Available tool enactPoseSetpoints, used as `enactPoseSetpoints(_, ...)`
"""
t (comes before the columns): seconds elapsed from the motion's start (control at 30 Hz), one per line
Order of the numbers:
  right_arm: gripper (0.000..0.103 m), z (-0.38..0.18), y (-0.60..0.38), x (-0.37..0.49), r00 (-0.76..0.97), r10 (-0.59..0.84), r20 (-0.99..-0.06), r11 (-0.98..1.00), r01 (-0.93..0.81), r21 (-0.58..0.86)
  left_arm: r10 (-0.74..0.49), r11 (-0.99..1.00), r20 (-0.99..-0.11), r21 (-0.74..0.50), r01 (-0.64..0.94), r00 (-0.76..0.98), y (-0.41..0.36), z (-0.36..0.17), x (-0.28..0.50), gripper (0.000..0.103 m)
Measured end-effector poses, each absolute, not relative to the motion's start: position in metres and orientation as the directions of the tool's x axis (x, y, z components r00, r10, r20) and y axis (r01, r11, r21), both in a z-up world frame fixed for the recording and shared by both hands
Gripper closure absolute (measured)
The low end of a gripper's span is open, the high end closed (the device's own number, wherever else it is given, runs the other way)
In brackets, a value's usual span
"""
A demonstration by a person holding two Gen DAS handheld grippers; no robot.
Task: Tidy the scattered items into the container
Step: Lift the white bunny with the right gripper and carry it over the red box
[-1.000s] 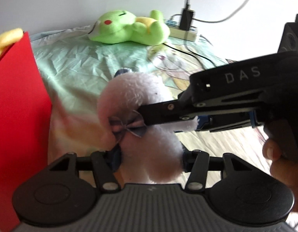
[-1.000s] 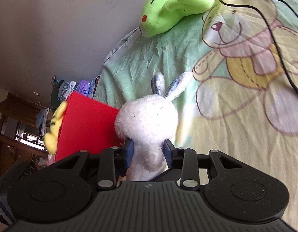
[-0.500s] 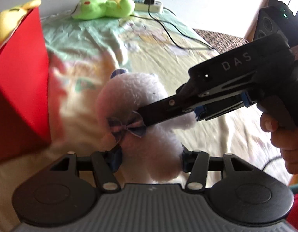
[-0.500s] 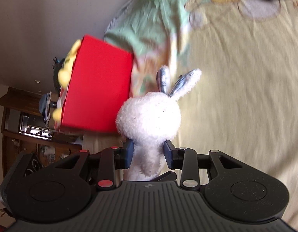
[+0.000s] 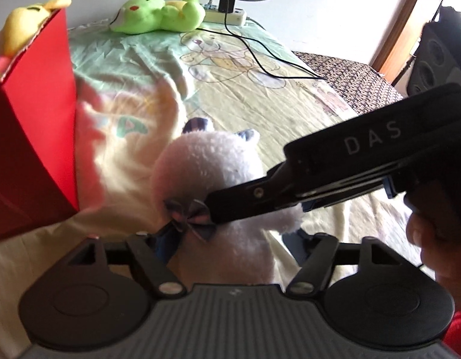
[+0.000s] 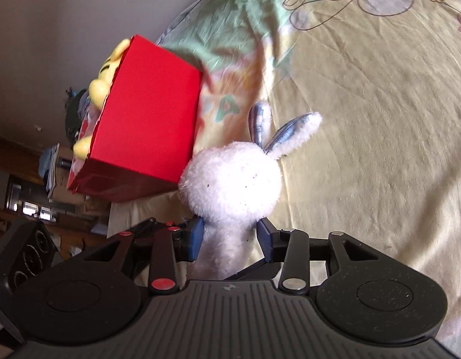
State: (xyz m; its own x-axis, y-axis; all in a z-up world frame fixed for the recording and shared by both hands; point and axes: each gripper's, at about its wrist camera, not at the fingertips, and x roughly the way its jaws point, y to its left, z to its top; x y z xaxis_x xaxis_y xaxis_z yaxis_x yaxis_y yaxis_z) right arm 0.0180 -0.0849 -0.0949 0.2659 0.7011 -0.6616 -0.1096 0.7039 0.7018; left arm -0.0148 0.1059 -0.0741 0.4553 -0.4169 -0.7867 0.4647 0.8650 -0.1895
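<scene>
- I have the white bunny plush [image 6: 230, 176] between both grippers, just beside the red box [image 6: 146, 116], level with its near lower corner and not yet over its open top.
- The left gripper [image 5: 233, 239] is around the bunny's lower body. Its jaws are opening, and in the left wrist view the right finger already stands clear of the fur; whether the left one, tucked behind the bow, is touching I cannot tell.
- The right gripper [image 6: 230, 239] straddles the neck under the head. Its jaws are opening too, with a thin gap showing at each blue pad [image 6: 196, 237], so I judge neither gripper is truly pinching now.
- That worries me: the bunny is outside the red box, so a release here would likely drop it on the bed [image 6: 365, 149] beside the red box.
- To do this well I would close one gripper again on the neck, lift until the bunny is above the red box's rim, then carry it over the opening.
- The yellow plush [image 5: 24, 21] already fills the far side of the red box, so I would aim for the nearer side.
- I would let go only when the body hangs inside the walls; the fur is soft and will slump, so a low release is best.
- The green plush [image 5: 155, 15] lies far beyond the red box, near the power strip [image 5: 227, 15], and waits its turn.
</scene>
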Motion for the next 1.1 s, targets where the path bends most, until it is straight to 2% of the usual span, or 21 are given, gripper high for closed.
enactPoseSetpoints(0.07,0.063,-0.092,-0.082,0.014,0.283,0.691,-0.665,0.713,-0.121,0.690,-0.417,0.864,-0.787,-0.187,0.467,0.456,0.106,-0.072,-0.015,0.041)
enactPoseSetpoints(0.23,0.066,-0.076,-0.079,0.004,0.333,0.678,-0.655,0.726,-0.162,0.669,-0.443,0.855,-0.757,-0.196,0.481,0.480,0.110,-0.057,-0.019,0.044)
enactPoseSetpoints(0.5,0.066,-0.015,-0.066,-0.017,0.466,0.662,-0.587,0.730,-0.222,0.647,-0.531,0.805,-0.637,-0.173,0.567,0.559,0.140,0.003,-0.034,0.044)
enactPoseSetpoints(0.77,0.066,0.029,-0.012,-0.034,0.547,0.671,-0.500,0.711,-0.284,0.644,-0.583,0.783,-0.540,-0.174,0.597,0.607,0.214,0.050,-0.043,0.044)
enactPoseSetpoints(1.1,0.065,0.036,0.064,-0.048,0.520,0.722,-0.457,0.668,-0.350,0.657,-0.579,0.791,-0.522,-0.176,0.586,0.626,0.307,0.066,-0.056,0.044)
